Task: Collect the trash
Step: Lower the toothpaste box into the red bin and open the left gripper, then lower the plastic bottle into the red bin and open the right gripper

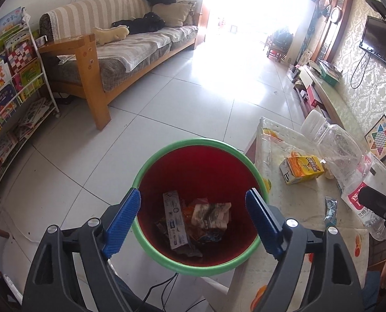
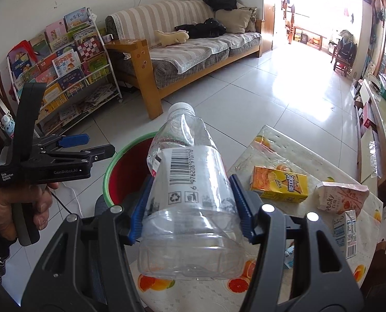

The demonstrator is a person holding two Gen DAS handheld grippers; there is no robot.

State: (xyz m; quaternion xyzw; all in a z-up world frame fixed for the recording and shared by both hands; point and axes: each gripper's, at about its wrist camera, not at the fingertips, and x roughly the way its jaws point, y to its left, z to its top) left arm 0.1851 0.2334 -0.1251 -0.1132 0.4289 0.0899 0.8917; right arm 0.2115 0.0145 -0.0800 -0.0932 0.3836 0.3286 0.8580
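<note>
Left gripper (image 1: pixel 193 208) spread wide above a red bin with a green rim (image 1: pixel 167 156), nothing between its blue pads (image 1: pixel 122 221). Inside the bin, at the bottom: a flattened toothpaste box (image 1: pixel 174 221) and crumpled wrappers (image 1: pixel 211 215). Right gripper (image 2: pixel 190 205) pinching a clear, empty plastic bottle (image 2: pixel 187 182) by its labelled middle, white cap pointing away toward the bin, bottle tilted up and dented. Just right of the bin, a table with a fruit-patterned cover (image 2: pixel 271 140). On the table: a yellow drink carton (image 2: pixel 278 184), a crushed Pocky box (image 2: pixel 341 197), a small milk carton (image 2: pixel 346 231). Behind, a tiled floor (image 2: pixel 271 91), a striped sofa (image 2: pixel 193 44) and a rack of children's books (image 2: pixel 63 65).
</note>
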